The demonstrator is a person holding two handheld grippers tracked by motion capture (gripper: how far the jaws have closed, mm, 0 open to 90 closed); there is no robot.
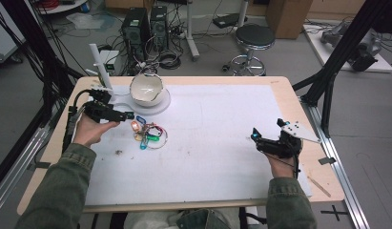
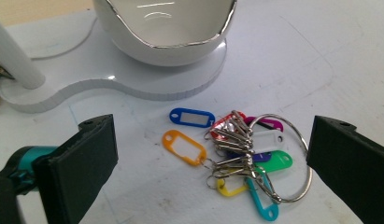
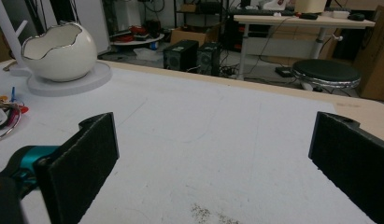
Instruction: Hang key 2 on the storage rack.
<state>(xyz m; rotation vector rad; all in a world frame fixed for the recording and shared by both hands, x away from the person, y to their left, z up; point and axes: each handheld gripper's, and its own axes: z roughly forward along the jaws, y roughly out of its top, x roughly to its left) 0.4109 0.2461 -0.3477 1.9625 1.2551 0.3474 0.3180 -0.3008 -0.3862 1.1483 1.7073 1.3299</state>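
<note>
Left tongs agape over key ring

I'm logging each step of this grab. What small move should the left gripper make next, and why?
Probably ease the left gripper down and forward over the key ring with coloured tags, then close. Its jaws stand open on either side of the bunch, above it, and nothing is held yet.

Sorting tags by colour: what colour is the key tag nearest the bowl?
Blue key tag, with a pale label window; clearest in the left gripper view.
</note>
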